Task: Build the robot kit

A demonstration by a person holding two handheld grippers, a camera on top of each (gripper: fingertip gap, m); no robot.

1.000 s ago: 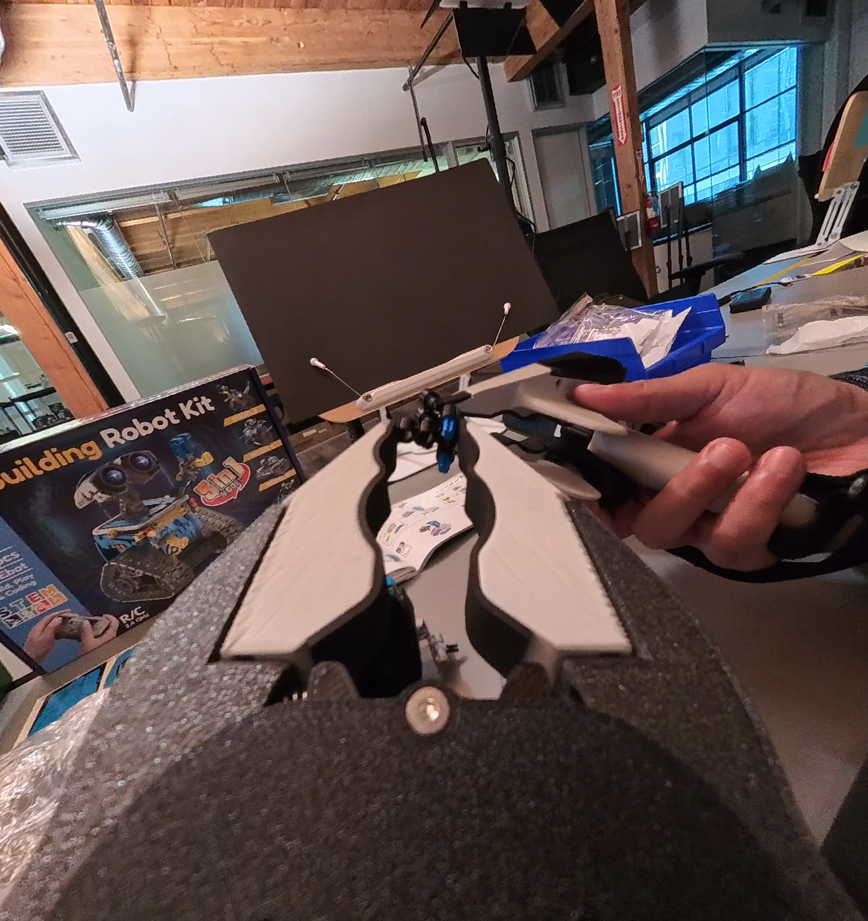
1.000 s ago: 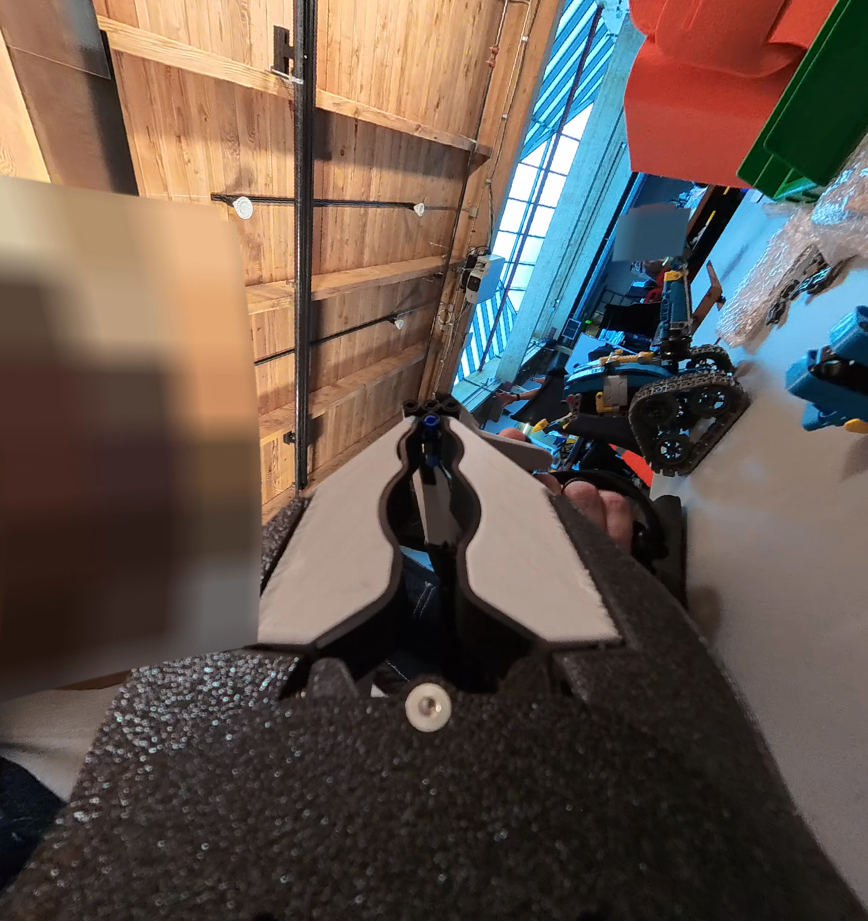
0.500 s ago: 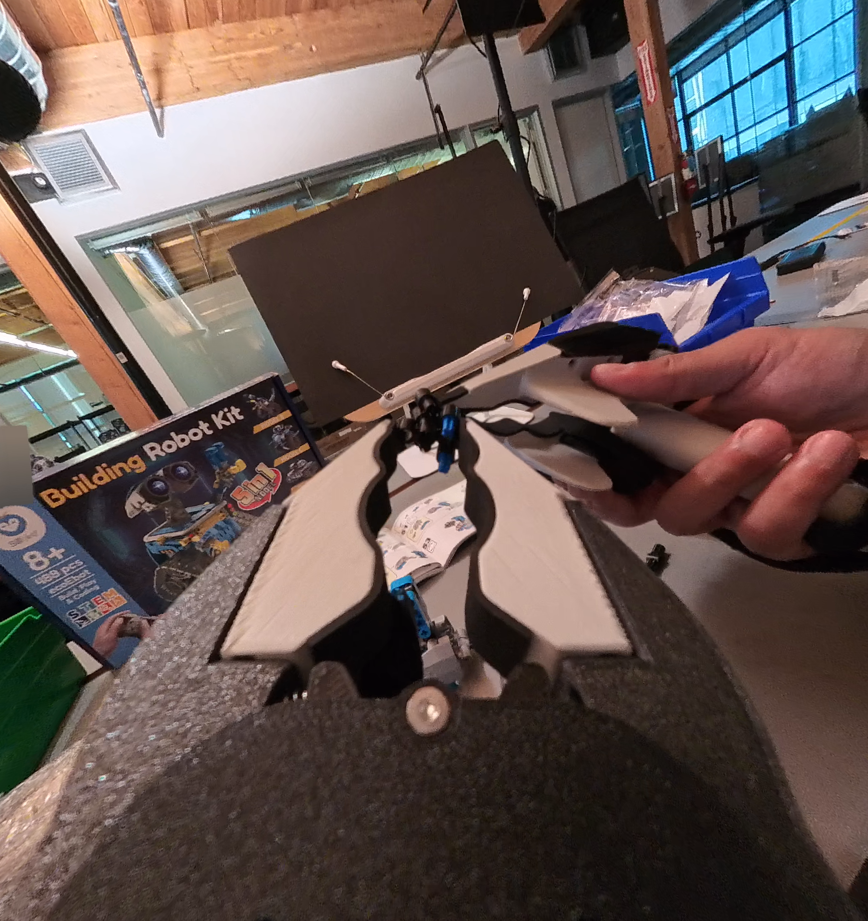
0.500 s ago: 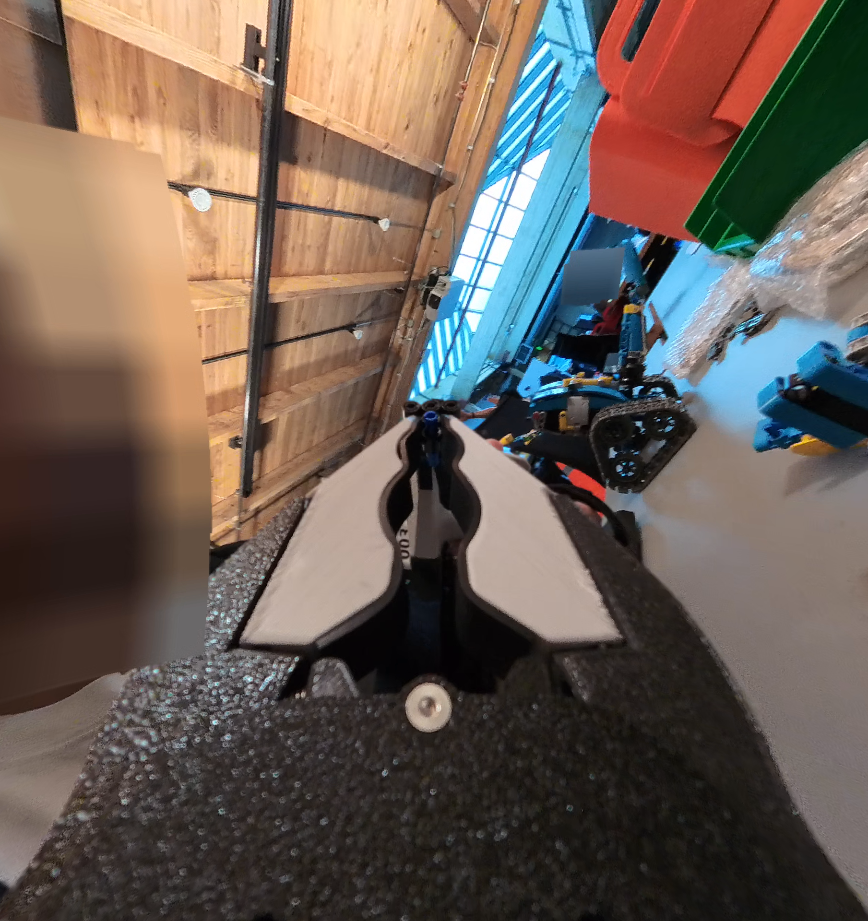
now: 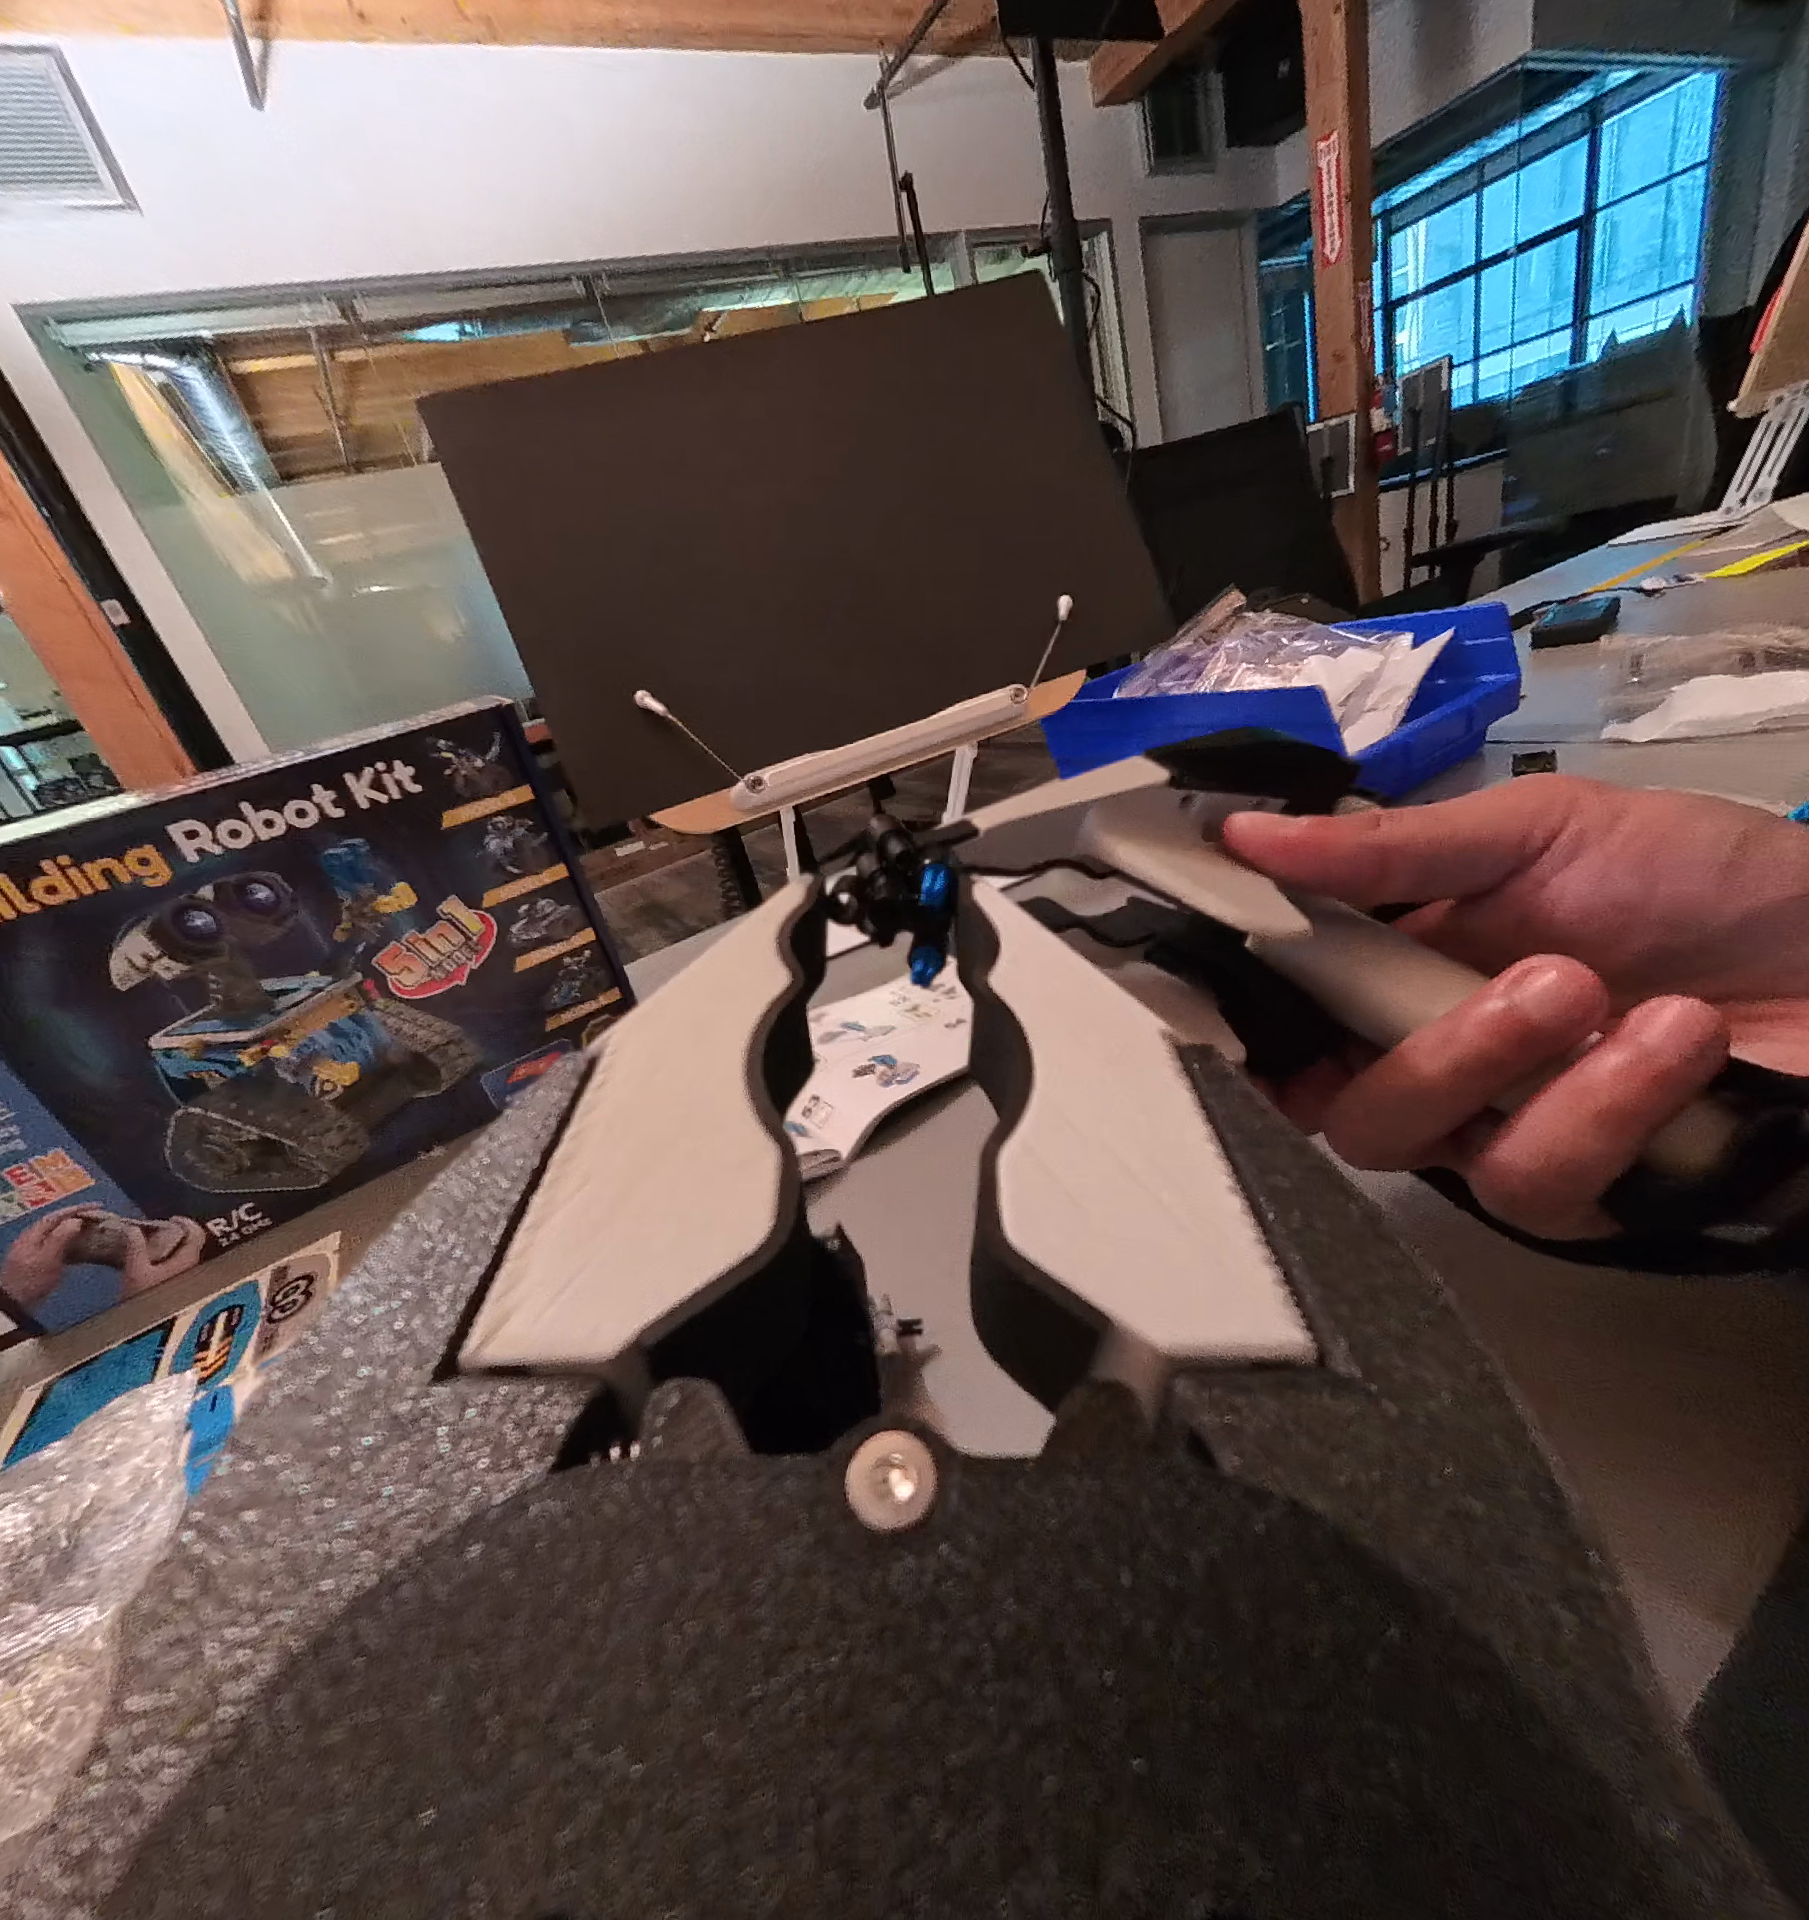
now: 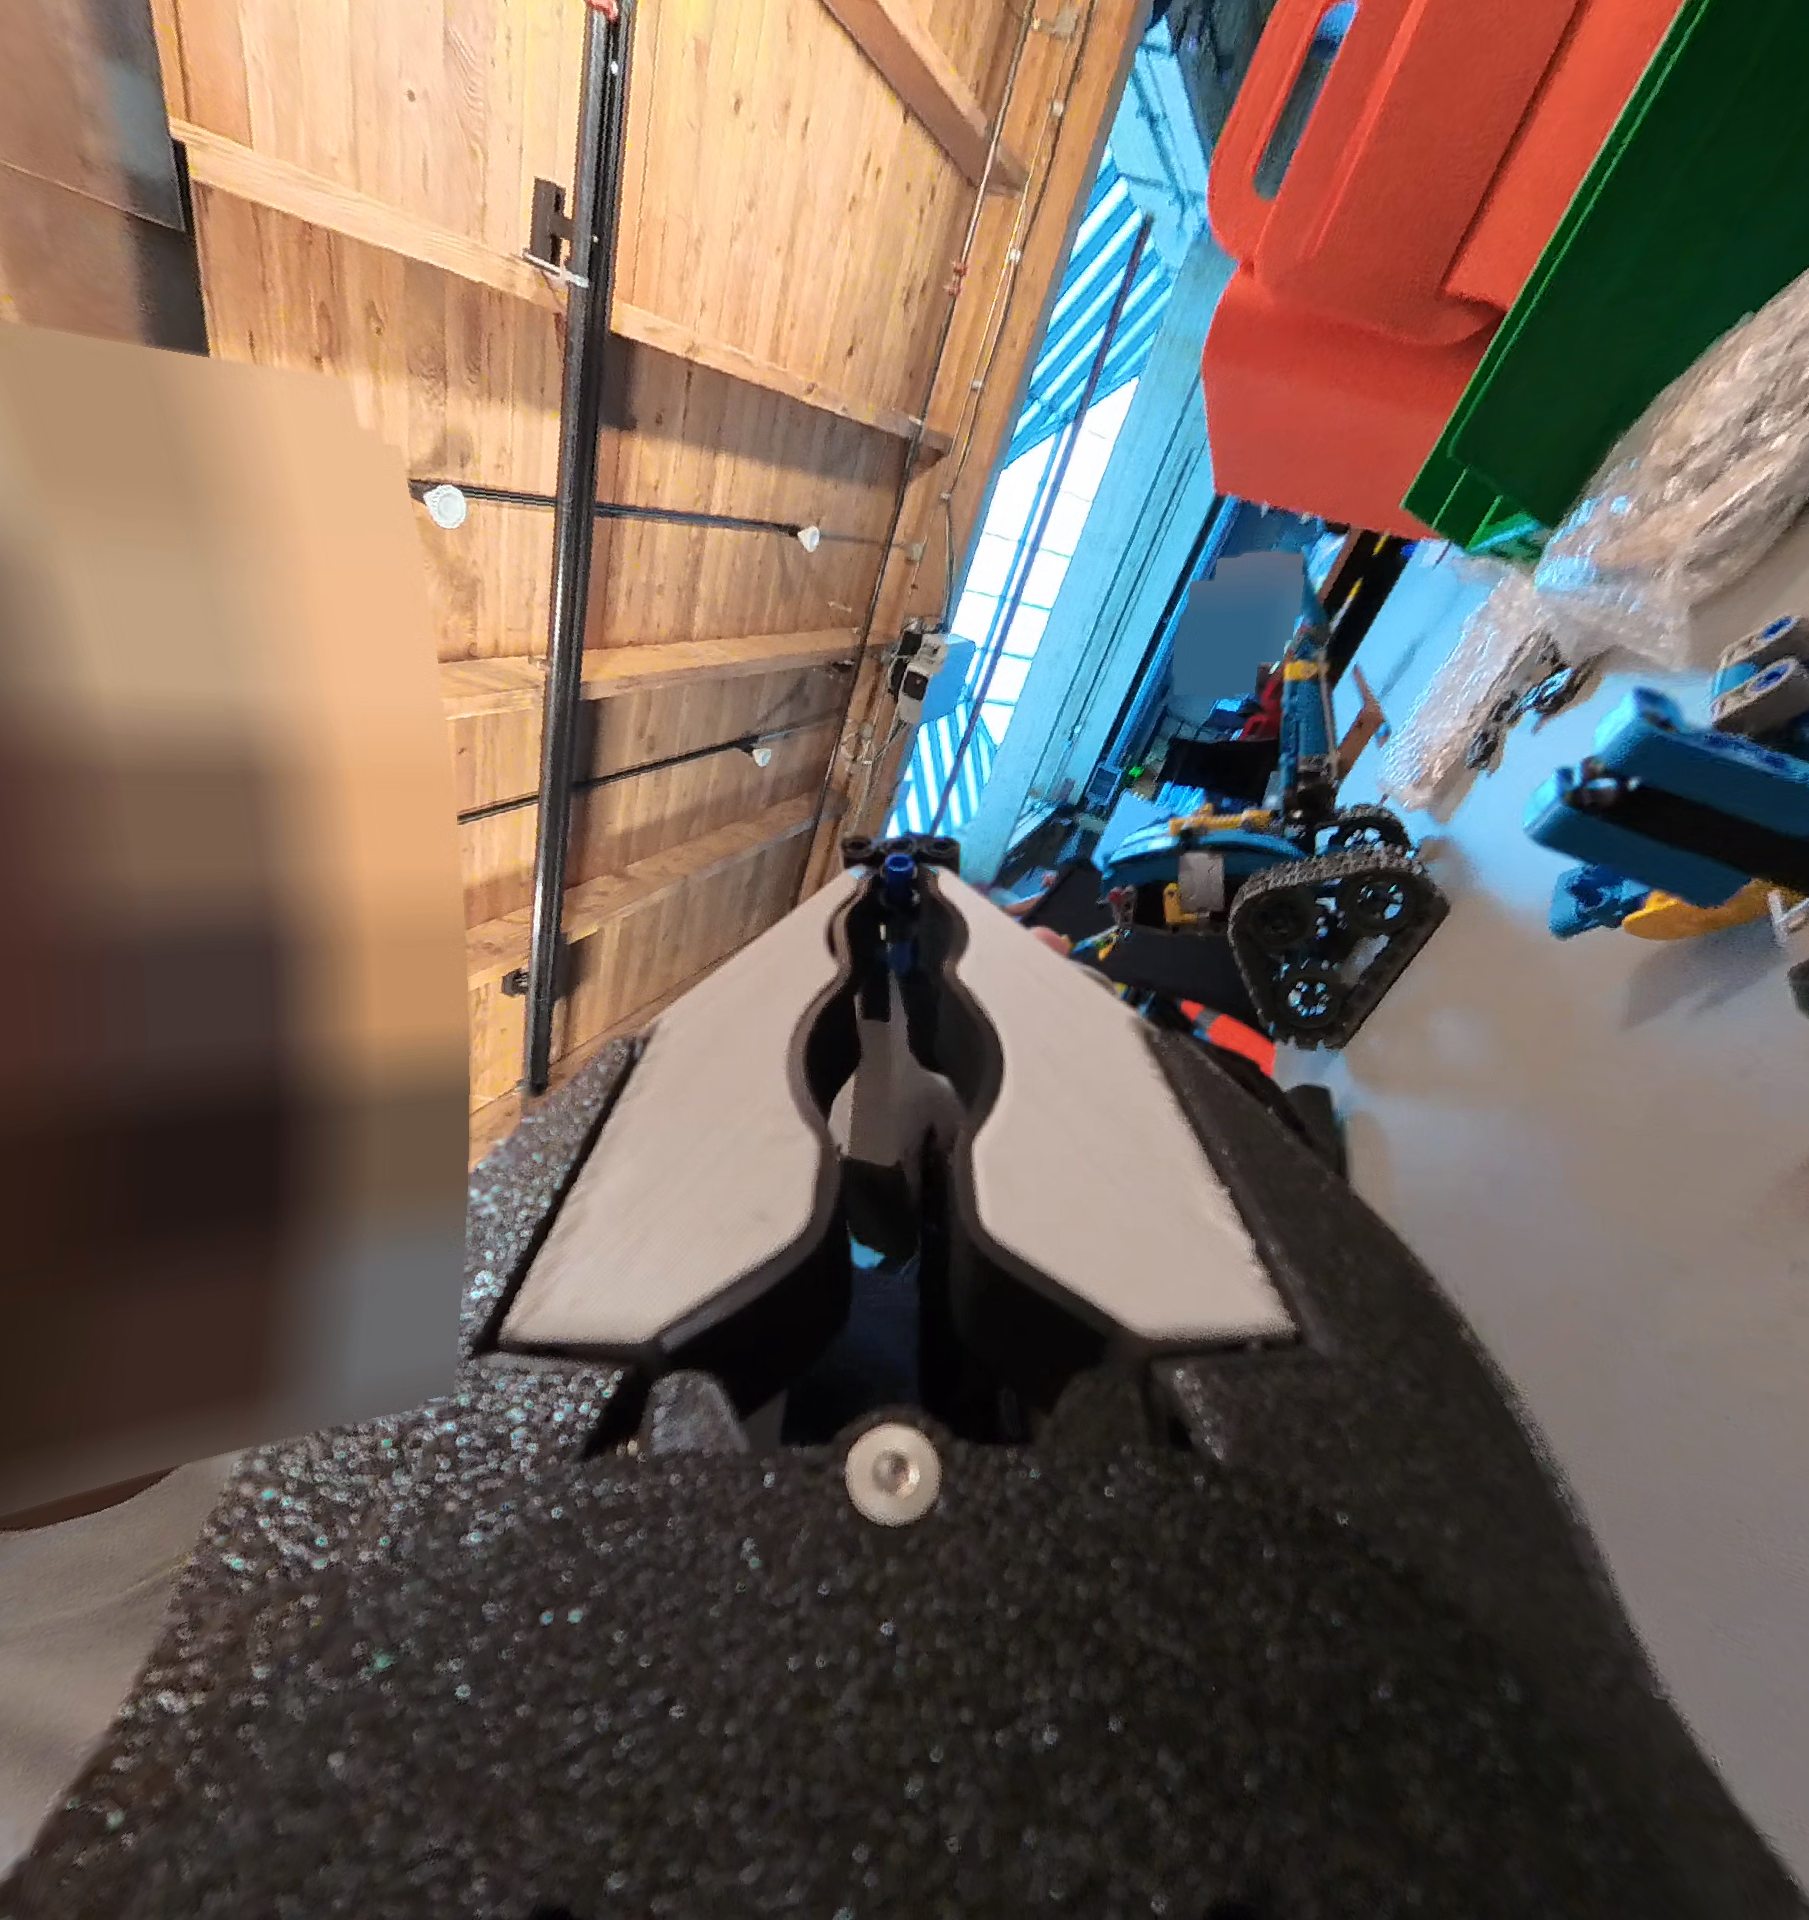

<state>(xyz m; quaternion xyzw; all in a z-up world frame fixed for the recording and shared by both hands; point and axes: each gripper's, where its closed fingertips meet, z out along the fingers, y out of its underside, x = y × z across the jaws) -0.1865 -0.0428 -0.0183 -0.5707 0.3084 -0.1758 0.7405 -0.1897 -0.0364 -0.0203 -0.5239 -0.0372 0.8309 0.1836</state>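
The left gripper (image 5: 884, 902) pinches a small black piece (image 5: 872, 894) with a blue pin (image 5: 931, 920); the right gripper (image 6: 901, 871) pinches that pin, above the grey table (image 5: 1565, 1455).

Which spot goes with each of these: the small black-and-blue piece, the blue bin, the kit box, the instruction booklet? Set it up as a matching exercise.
Things:
1. black-and-blue piece
2. blue bin
3. kit box
4. instruction booklet

Places:
A. standing upright at the far left of the left wrist view
B. flat on the table, seen through the gap of the left gripper
C. pinched at the left gripper's tips
D. on the right behind the hand, holding plastic bags

Pairs: 1-C, 2-D, 3-A, 4-B
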